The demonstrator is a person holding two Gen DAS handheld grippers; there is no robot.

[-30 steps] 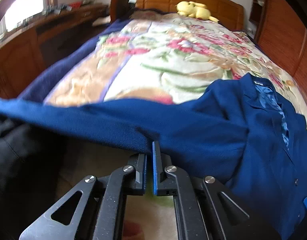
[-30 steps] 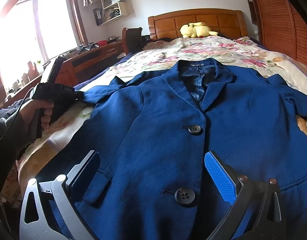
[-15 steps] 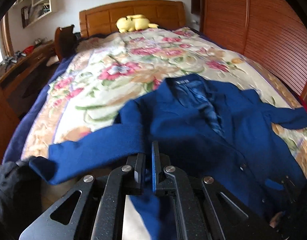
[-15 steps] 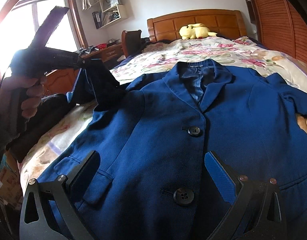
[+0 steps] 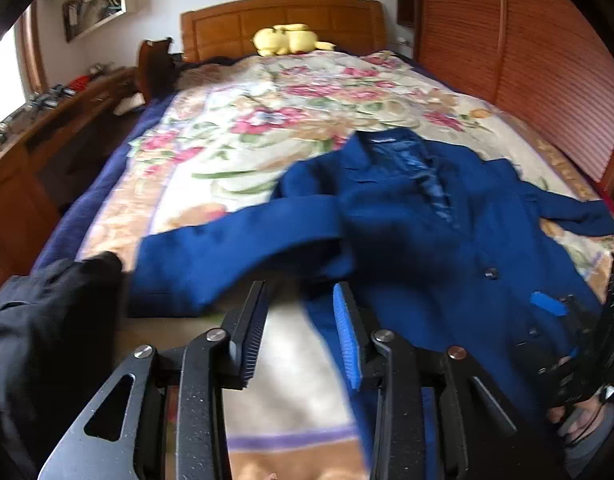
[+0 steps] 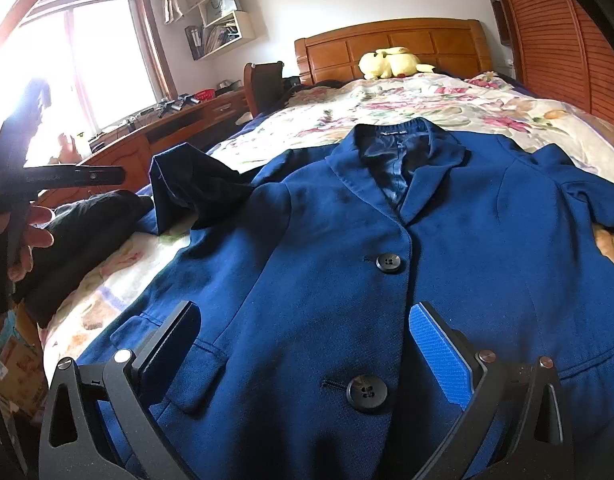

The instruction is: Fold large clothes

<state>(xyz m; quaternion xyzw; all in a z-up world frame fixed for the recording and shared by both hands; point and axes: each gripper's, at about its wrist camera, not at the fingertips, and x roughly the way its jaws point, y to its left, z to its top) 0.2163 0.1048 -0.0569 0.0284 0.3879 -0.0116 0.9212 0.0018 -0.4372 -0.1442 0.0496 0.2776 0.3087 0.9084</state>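
Left wrist view: left gripper [image 5: 301, 312] parted, empty, over the blurred blue jacket [image 5: 407, 240].
Right gripper [image 6: 307, 344] spread wide above the hem, cut off low.

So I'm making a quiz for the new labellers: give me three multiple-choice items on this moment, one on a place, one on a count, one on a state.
1. Where does the yellow plush toy lie?
A. by the headboard
B. on the desk
C. on the jacket

2. How many black buttons show on the jacket front in the right wrist view?
A. one
B. two
C. four

3. How do the left gripper's fingers stand?
A. shut on the sleeve
B. shut on nothing
C. open, holding nothing

Key: 1 A, the yellow plush toy sits at the headboard. 2 B, two buttons show on the blue jacket. 3 C, the left gripper has parted fingers and the sleeve lies loose ahead of them.
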